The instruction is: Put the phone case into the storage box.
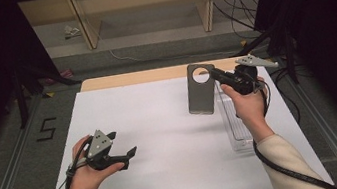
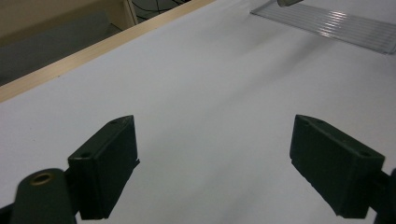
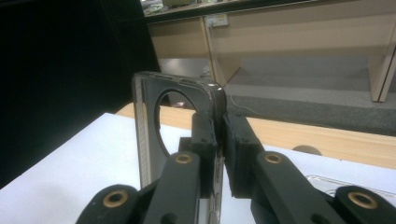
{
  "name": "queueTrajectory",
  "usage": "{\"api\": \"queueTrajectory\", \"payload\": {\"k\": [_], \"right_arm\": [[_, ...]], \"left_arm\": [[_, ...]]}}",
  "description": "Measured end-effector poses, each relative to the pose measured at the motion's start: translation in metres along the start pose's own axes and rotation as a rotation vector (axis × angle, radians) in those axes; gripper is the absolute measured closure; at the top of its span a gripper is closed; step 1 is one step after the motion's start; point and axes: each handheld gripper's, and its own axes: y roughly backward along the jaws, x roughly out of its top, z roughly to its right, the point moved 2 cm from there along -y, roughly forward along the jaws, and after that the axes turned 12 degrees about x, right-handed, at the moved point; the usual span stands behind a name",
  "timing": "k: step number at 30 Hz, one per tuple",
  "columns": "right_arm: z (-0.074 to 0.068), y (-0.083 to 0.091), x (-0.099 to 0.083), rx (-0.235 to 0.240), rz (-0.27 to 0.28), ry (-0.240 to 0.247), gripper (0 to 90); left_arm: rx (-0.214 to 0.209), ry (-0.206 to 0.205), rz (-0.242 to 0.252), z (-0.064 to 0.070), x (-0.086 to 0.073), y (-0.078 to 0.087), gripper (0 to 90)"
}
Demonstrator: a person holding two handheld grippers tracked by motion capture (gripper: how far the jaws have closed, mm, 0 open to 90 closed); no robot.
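Note:
A grey phone case (image 1: 201,90) with a round camera hole hangs upright above the white table top (image 1: 163,140), near its far right. My right gripper (image 1: 214,74) is shut on the case's upper right edge, beside the hole. In the right gripper view the case (image 3: 149,126) stands edge-on, pinched between the two black jaws of the right gripper (image 3: 219,140). My left gripper (image 1: 122,143) is held low over the table's near left, open, with nothing between its jaws. The left gripper view shows the left gripper (image 2: 215,163) with its jaws spread wide over bare white surface.
A clear plastic tray (image 1: 233,117) lies on the table's right side, under the right hand; its ribbed edge (image 2: 331,23) shows in the left gripper view. A wooden strip (image 1: 133,78) runs along the table's far edge. Cables and dark stands sit on the floor beyond.

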Motion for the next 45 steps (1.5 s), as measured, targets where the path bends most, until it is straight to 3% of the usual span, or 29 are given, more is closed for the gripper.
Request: {"api": "queueTrajectory", "payload": {"k": [45], "right_arm": [[0.014, 0.014, 0.008, -0.05, 0.034, 0.005, 83.5]], "left_arm": [[0.002, 0.001, 0.001, 0.0, 0.0, 0.0, 14.7]]}}
